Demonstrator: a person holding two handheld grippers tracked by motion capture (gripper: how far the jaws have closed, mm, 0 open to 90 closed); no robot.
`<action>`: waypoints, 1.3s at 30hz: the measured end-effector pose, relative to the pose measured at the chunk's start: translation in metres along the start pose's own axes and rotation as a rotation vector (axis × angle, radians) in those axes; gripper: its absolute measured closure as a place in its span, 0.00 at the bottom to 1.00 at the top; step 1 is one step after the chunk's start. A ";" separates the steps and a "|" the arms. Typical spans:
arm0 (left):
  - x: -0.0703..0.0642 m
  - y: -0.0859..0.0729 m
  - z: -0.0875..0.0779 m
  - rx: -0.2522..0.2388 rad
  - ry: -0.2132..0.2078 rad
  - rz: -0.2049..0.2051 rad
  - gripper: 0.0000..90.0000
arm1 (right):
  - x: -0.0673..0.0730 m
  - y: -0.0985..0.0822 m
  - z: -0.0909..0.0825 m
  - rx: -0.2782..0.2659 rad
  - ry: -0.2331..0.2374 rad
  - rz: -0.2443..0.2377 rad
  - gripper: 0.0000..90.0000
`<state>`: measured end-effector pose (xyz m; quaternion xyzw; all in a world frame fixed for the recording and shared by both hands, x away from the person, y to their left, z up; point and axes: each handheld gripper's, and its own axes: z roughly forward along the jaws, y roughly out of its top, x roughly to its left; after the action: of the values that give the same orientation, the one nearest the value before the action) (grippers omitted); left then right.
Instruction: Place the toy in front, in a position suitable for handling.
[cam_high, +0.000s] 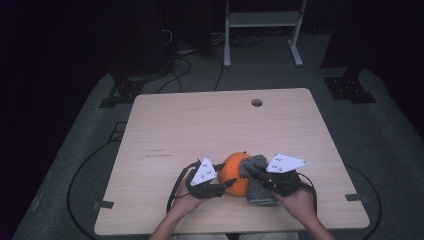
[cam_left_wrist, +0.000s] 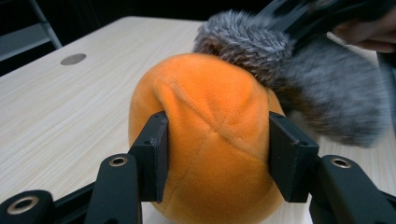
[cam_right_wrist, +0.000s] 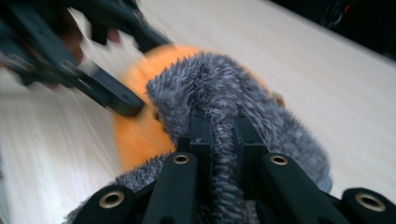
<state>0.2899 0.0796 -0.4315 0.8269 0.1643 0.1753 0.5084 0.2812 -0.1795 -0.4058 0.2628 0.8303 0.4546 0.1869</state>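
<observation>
A round orange plush toy (cam_high: 234, 172) rests on the wooden table (cam_high: 200, 125) near its front edge. A grey furry cloth (cam_high: 259, 189) lies against its right side and drapes over the top. In the left gripper view my left gripper (cam_left_wrist: 218, 156) is shut on the orange plush (cam_left_wrist: 215, 112), its pads (cam_left_wrist: 156, 154) pressing into both flanks. My right gripper (cam_right_wrist: 223, 135) is shut on a fold of the grey fur (cam_right_wrist: 210, 84), with the orange plush (cam_right_wrist: 135, 135) behind it. From above, the left gripper (cam_high: 226, 181) and the right gripper (cam_high: 251, 172) face each other across the toy.
A round cable hole (cam_high: 257, 102) sits near the table's far edge. Beyond the table are a white metal frame (cam_high: 262, 22), dark stands and cables on the grey floor. The person's hands come in at the table's front edge.
</observation>
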 end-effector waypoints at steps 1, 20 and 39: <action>0.000 -0.001 0.000 -0.010 -0.003 0.004 0.51 | -0.005 -0.005 0.002 -0.008 0.034 0.049 0.89; -0.008 0.004 0.002 -0.025 -0.018 0.042 0.52 | -0.002 0.008 -0.014 -0.022 -0.004 0.017 0.90; -0.004 0.004 0.009 -0.008 -0.024 -0.121 0.33 | 0.012 0.007 -0.002 0.005 0.077 -0.023 0.90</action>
<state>0.2904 0.0688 -0.4321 0.8155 0.2073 0.1349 0.5232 0.2723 -0.1708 -0.3995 0.2359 0.8411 0.4599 0.1595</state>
